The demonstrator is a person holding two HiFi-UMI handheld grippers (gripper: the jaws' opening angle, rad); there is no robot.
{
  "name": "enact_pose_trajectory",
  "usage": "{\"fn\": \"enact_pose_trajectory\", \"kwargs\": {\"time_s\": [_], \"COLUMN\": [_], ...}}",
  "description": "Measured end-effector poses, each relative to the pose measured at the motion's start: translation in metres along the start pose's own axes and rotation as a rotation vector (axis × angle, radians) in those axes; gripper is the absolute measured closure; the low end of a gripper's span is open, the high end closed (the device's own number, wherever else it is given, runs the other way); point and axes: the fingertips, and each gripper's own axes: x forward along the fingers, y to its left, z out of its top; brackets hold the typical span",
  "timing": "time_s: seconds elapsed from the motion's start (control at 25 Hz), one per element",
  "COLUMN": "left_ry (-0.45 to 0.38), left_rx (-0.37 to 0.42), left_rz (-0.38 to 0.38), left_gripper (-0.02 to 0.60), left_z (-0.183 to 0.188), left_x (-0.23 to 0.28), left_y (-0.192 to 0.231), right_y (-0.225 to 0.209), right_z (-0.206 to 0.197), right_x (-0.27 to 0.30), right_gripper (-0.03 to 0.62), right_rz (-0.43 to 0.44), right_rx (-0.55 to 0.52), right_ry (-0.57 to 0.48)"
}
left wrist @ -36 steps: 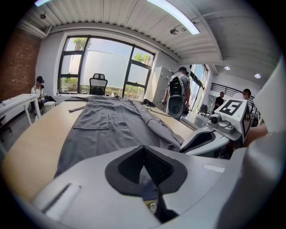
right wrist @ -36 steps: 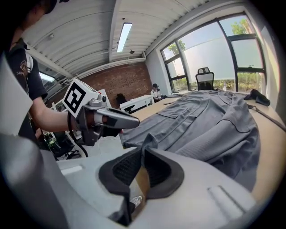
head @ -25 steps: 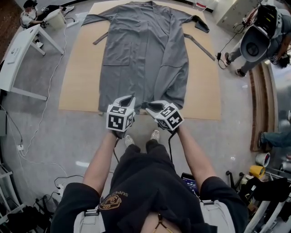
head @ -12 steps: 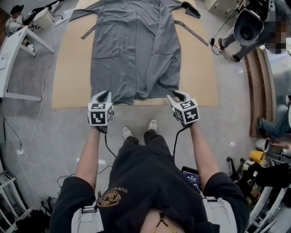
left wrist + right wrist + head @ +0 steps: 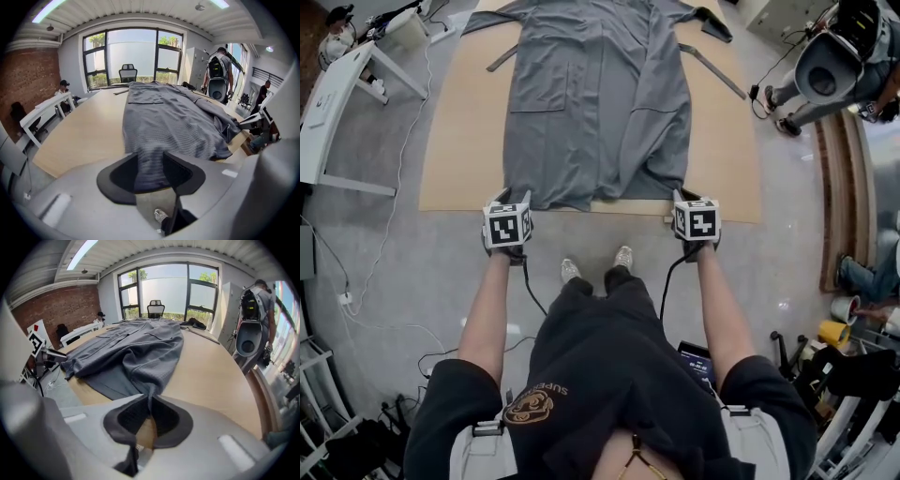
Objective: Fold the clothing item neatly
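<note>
robe: grey robe (image 5: 600, 103) lies flat and lengthwise on the tan board (image 5: 459, 141) — collar end far from the person, hem (image 5: 591, 199) nearest the person's shoes (image 5: 570, 270)
hem: runs along the board's near edge, between the two grippers; left half lies smooth, right half is rumpled with a fold running up it
left gripper (image 5: 508, 199): at the hem's left corner, tilted down and forward; jaws stand wide apart and have just been opening — hem cloth shows in the gap, pads not pressing on it
right gripper (image 5: 686, 197): at the hem's right corner, similar tilt; jaws have just been closing, now nearly together and pinching a thin edge of the robe
sleeves: spread to both sides at the far end
belt strip (image 5: 711, 70): lies diagonally on the board, just right of the robe
around: white table (image 5: 337, 94) stands on the grey floor, left of the board
</note>
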Motion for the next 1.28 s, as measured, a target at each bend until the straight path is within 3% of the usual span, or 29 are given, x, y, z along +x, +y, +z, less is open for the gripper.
{"fn": "enact_pose_trajectory", "kwargs": {"time_s": [0.08, 0.12, 0.76, 0.92, 1.04, 1.28], "left_ry": [0.016, 0.024, 0.02, -0.02, -0.048, -0.144], "left_rx": [-0.001, 0.01, 0.006, 0.012, 0.025, 0.046], "left_rz": [0.008, 0.016, 0.017, 0.007, 0.011, 0.095], "left_gripper": [0.518, 0.537, 0.541, 0.534, 0.489, 0.459], "left_z": [0.001, 0.001, -0.021, -0.019, -0.019, -0.004], "left_x": [-0.001, -0.002, -0.019, -0.024, -0.027, -0.06], "left_y": [0.006, 0.011, 0.047, 0.049, 0.043, 0.031], "right_y": [0.0, 0.0, 0.02, 0.026, 0.028, 0.032], "right_z": [-0.001, -0.002, -0.064, -0.059, -0.051, -0.033], "right_x": [-0.005, -0.008, -0.035, -0.036, -0.041, -0.06], "right_gripper": [0.568, 0.569, 0.577, 0.575, 0.559, 0.53], "right_rz": [-0.004, -0.002, 0.001, -0.007, 0.021, 0.022], "right_rx": [-0.019, -0.02, 0.149, 0.094, 0.037, -0.111], "right_ry": [-0.002, -0.009, -0.001, 0.016, 0.009, -0.043]}}
